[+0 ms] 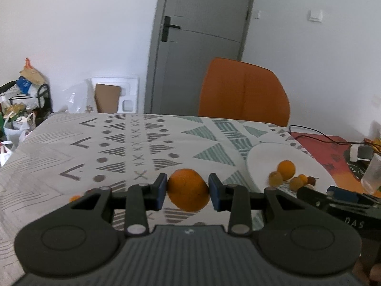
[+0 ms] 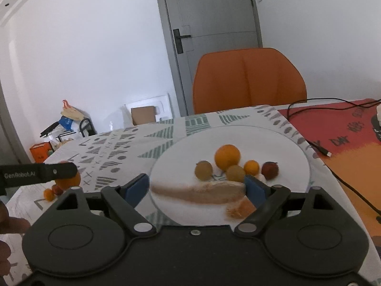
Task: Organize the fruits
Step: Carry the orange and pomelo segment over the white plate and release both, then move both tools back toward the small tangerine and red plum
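Observation:
My left gripper (image 1: 188, 190) is shut on an orange (image 1: 188, 190) and holds it above the patterned tablecloth. The white plate (image 1: 262, 157) lies to its right with several small fruits, among them a small orange (image 1: 286, 169). In the right wrist view my right gripper (image 2: 196, 188) is open and empty over the near part of the plate (image 2: 281, 143). An orange (image 2: 227, 156), two tan round fruits (image 2: 203, 170), a small orange fruit (image 2: 251, 167) and a dark red fruit (image 2: 270, 169) sit on the plate. A blurred pale elongated thing (image 2: 202, 190) lies between the fingers.
An orange chair (image 2: 250, 78) stands at the table's far edge. A red mat (image 2: 345, 128) with a black cable (image 2: 319, 146) lies right of the plate. Small loose fruits (image 2: 51, 191) lie on the cloth at left, under the left gripper's body (image 2: 38, 172). A clear glass (image 1: 371, 174) stands at right.

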A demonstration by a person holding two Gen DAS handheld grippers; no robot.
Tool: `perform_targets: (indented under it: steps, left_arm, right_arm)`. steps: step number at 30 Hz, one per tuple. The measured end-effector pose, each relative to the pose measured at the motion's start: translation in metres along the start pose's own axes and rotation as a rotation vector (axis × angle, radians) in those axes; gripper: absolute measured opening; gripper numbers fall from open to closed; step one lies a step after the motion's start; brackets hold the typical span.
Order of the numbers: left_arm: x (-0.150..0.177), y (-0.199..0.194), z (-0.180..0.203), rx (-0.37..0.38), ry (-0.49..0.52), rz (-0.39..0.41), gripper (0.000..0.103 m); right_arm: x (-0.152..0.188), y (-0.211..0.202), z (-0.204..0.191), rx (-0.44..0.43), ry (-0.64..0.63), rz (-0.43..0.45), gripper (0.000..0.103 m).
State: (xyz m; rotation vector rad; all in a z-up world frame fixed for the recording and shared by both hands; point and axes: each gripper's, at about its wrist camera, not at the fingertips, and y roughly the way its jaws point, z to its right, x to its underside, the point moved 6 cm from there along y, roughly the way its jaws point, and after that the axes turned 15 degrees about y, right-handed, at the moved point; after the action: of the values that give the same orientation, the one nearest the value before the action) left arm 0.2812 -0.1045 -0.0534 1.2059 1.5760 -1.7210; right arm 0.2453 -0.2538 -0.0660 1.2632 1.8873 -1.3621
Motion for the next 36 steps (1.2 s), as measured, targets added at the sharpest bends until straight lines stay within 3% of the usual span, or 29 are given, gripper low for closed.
perform_targets:
  steps: [24, 29, 31, 36]
  left_arm:
    - [-0.038, 0.033, 0.084, 0.158, 0.119, 0.029, 0.037]
    - [-0.046, 0.027, 0.092, 0.134, 0.15, 0.048, 0.053]
    - [-0.047, 0.024, 0.089, 0.109, 0.154, 0.05, 0.071]
    - [-0.045, 0.012, 0.065, 0.044, 0.141, 0.059, 0.081]
  right_arm:
    - [-0.019, -0.039, 0.062, 0.083, 0.056, 0.046, 0.09]
    - [-0.02, -0.04, 0.067, 0.086, 0.079, 0.044, 0.09]
    - [-0.019, -0.04, 0.065, 0.078, 0.082, 0.044, 0.09]
    - [-0.017, -0.039, 0.057, 0.055, 0.081, 0.039, 0.093]
